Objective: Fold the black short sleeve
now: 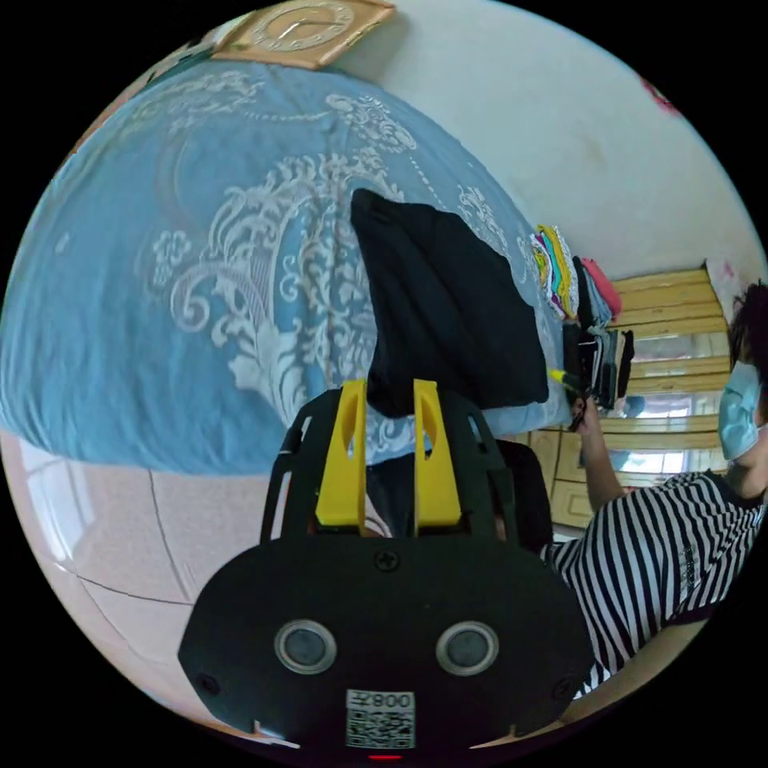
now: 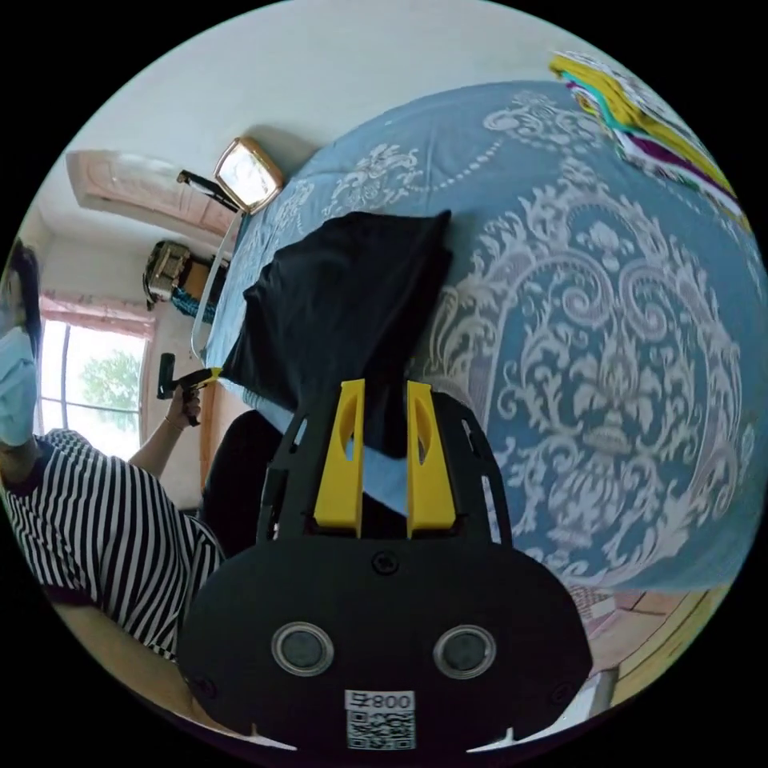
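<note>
Black short sleeve (image 1: 448, 304) held at two corners over the bed (image 1: 160, 280)
Each hand-held gripper, left (image 1: 390, 392) and right (image 2: 384, 392), appeared clenched on a hem corner; a weak pinch could let the fabric slip and sag unevenly

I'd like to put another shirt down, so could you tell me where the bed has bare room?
Free: the blue patterned bedspread between the black short sleeve shirt and the stack of folded clothes. That stack end is crowded.

Opposed near views, shared bed (image 1: 120, 320)

black short sleeve (image 1: 448, 304): 1 | folded-clothes stacks (image 1: 588, 320): 2 | person (image 1: 664, 544): 1
</note>
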`<action>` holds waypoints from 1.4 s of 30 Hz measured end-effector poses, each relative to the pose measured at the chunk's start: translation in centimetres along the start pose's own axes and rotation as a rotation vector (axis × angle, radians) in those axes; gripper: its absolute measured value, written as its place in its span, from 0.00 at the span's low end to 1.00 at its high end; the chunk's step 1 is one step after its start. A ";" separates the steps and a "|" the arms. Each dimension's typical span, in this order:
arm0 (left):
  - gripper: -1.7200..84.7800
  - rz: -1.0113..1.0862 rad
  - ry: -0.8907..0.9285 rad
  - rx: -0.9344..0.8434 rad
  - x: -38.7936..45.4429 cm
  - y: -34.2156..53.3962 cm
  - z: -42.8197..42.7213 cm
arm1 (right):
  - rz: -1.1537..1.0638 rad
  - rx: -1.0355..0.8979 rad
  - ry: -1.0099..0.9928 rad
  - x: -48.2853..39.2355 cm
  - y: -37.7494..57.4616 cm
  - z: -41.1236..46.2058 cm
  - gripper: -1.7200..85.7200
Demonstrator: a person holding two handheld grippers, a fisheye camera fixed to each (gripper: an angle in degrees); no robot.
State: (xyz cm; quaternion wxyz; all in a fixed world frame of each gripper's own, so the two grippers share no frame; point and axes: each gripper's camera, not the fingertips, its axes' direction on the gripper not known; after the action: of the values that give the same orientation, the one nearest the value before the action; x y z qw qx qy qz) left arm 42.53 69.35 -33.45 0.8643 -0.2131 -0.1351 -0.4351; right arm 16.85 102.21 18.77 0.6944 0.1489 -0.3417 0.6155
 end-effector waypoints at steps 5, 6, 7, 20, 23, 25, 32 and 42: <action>0.11 0.019 -0.002 -0.035 -1.2 0.4 0.1 | 0.116 0.053 -0.091 3.2 6.0 0.0 0.13; 0.11 0.026 -0.007 -0.047 -1.4 0.4 0.1 | 0.119 0.054 -0.096 3.4 6.3 0.0 0.13; 0.11 0.028 -0.011 -0.051 -1.5 0.3 0.0 | 0.120 0.062 -0.111 3.9 6.7 0.1 0.13; 0.05 0.116 0.022 0.042 -3.8 1.1 -6.8 | -0.011 0.009 -0.247 7.1 9.1 -3.7 0.03; 0.05 0.066 0.053 -0.009 -6.3 1.6 -5.4 | 0.059 -0.095 -0.268 9.5 10.4 -0.9 0.02; 0.04 0.001 0.056 -0.082 -8.0 2.2 -3.7 | 0.117 -0.113 -0.304 10.8 11.5 0.6 0.02; 0.04 -0.103 0.098 -0.034 -10.9 4.8 -3.6 | 0.165 -0.073 -0.357 12.4 13.7 1.2 0.02; 0.02 -0.135 -0.078 0.081 -10.2 6.6 -3.9 | 0.213 -0.004 -0.395 13.4 15.6 1.5 0.02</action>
State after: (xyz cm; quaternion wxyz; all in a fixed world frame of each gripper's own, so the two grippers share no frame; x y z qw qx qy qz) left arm 42.10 78.06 -42.80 0.8350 -0.1852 -0.2002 -0.4778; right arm 1.60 114.39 25.34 0.5454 0.2283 -0.4858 0.6437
